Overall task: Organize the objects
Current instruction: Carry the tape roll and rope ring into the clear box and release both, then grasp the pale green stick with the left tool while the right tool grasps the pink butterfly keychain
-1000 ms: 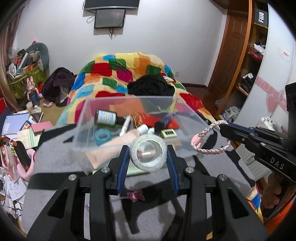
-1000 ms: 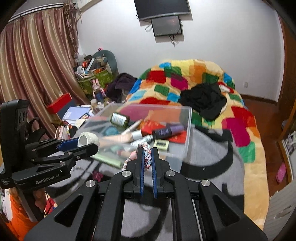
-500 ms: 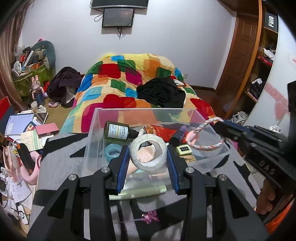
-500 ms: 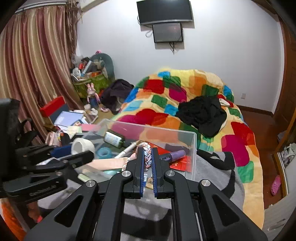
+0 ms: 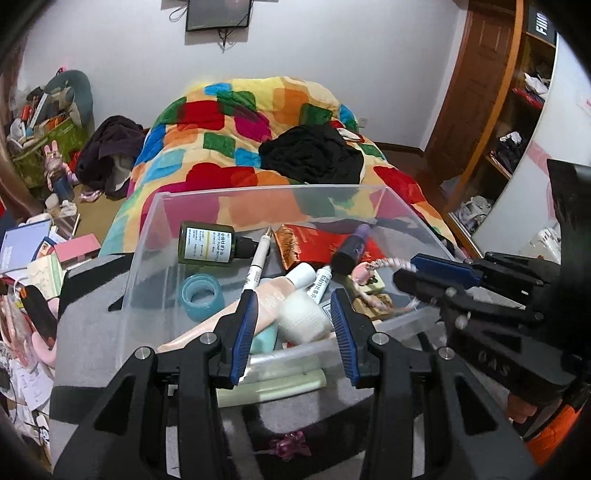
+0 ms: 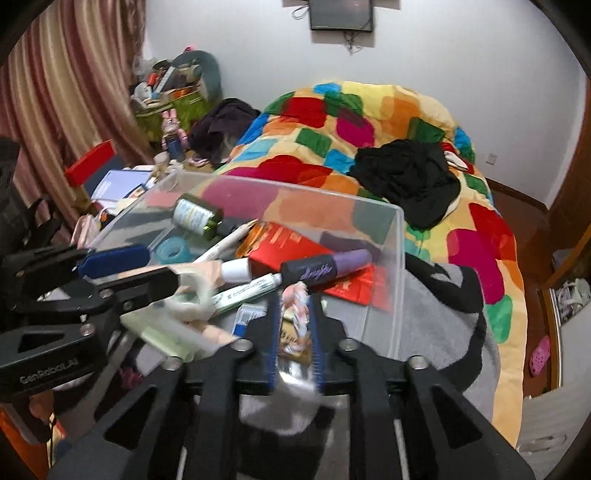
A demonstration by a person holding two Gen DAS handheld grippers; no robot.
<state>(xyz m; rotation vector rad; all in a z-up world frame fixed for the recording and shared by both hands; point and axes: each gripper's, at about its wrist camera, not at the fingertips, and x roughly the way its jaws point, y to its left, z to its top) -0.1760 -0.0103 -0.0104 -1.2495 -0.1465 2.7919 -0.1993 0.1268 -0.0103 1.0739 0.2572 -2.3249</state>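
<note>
A clear plastic storage bin (image 5: 147, 236) stands on a grey-and-black fuzzy blanket (image 5: 92, 291) that covers the surface at the foot of a bed. Both grippers reach over the bin's near wall.

The left gripper (image 5: 293, 325) has its blue-padded jaws spread apart, and the white roll of gauze tape (image 5: 301, 314) lies between them on top of the bin's contents; whether either pad touches it cannot be told. The right gripper (image 6: 295, 328) has its jaws close together, and the pink-and-white braided rope ring (image 6: 295, 299) sits between them inside the bin, though motion blur hides whether the pads press it or have let go.

In the bin lie a dark green dropper bottle with a white label (image 5: 207, 245), a white pen (image 5: 258, 262), a translucent blue tape roll (image 5: 201, 295), a red foil packet (image 5: 317, 243), a purple tube with a black cap (image 6: 325, 267) and a peach squeeze tube (image 5: 266, 299). A small pink hair clip (image 5: 286, 443) lies on the blanket in front of the bin.

Behind it, the bed carries a quilt of bright colour patches (image 5: 236, 122) with a heap of black clothing (image 5: 314, 155) on top. A dark screen (image 6: 341, 14) hangs on the white wall. Striped pink-and-gold curtains (image 6: 62, 85) hang on the left side, above a floor crowded with books, boxes and a dark purple garment (image 5: 107, 155). A wooden door and open shelves (image 5: 509, 96) fill the right side.
</note>
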